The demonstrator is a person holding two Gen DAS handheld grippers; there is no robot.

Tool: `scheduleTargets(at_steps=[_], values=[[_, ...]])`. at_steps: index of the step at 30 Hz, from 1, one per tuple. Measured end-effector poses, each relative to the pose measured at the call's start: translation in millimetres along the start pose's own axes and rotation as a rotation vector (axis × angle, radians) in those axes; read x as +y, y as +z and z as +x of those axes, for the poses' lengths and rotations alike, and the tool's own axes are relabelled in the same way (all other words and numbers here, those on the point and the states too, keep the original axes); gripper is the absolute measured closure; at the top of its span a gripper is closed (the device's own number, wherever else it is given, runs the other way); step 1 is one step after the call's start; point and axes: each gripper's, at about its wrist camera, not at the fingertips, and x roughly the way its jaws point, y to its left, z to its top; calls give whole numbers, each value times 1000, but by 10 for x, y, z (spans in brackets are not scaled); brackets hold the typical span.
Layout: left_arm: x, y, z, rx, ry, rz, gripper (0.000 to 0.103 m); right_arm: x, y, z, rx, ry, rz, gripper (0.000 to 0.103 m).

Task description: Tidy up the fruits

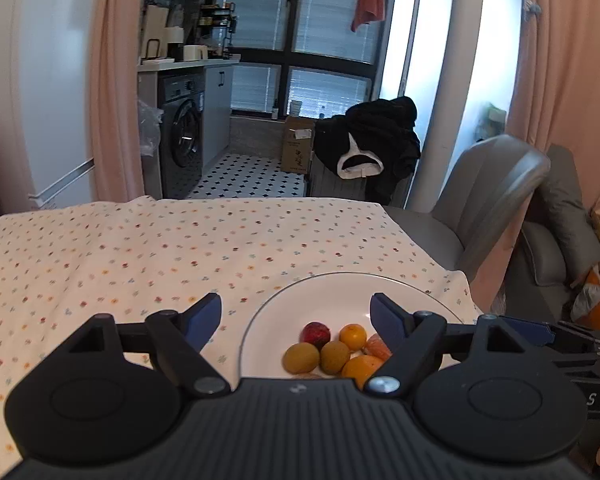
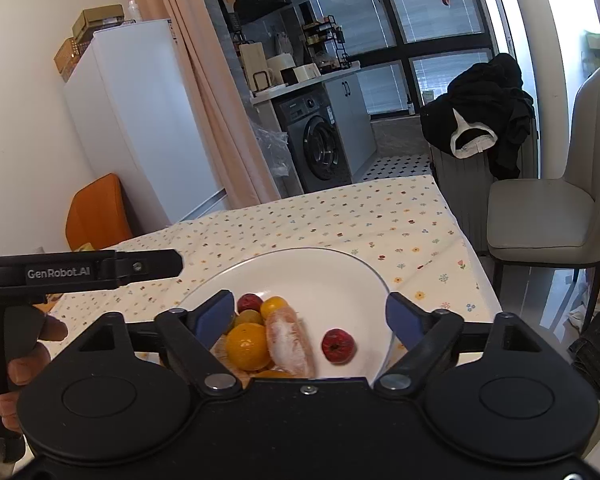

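The right gripper [image 2: 310, 318] is spread wide and holds nothing; its blue pads flank the fruit cluster from above, with no contact visible. The left gripper [image 1: 296, 316] is likewise wide apart and empty, hovering at the near-left rim of the white plate [image 2: 332, 264]. All visible fruit lies on that plate: a peeled citrus segment [image 2: 290, 344] beside an orange mandarin [image 2: 246, 346], a second mandarin [image 2: 274, 306], a dark red fruit [image 2: 249, 303] behind them, and a lone red fruit [image 2: 339, 345] set apart to the right. The left view adds two olive-brown fruits [image 1: 301, 357]. The plate sits near the corner of the floral tablecloth [image 2: 340, 216]. Risk, as judged: round fruit may roll from a closing pad; the peeled segment may crush; a push on the plate may slide it toward the table edge.
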Motion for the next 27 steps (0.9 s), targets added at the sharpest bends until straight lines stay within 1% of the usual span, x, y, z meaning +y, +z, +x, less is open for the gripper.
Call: scheduleTargets(at_steps=[9,14,16,21,26,27], values=[[303,-100,-351,-32,45,-53,23,182,-30,-90,-2,11,-20,15],[466,-139,-548,-52,74,-72,23,317,-37,-146,-6,28,-31,7],[521,-158,-629,-61,85,-79,23,378,-44,-160,-5,32,-41,6],[645,-226,-803,-75,101,-99,23,501,-65,-180,1,41,-52,5],[780,-323,-975,-83,110,-123,23,609,-110,-205,13,46,-56,0],[802,-336,-1007,-85,111,-126,21,632,-118,-213,14,44,-59,0]])
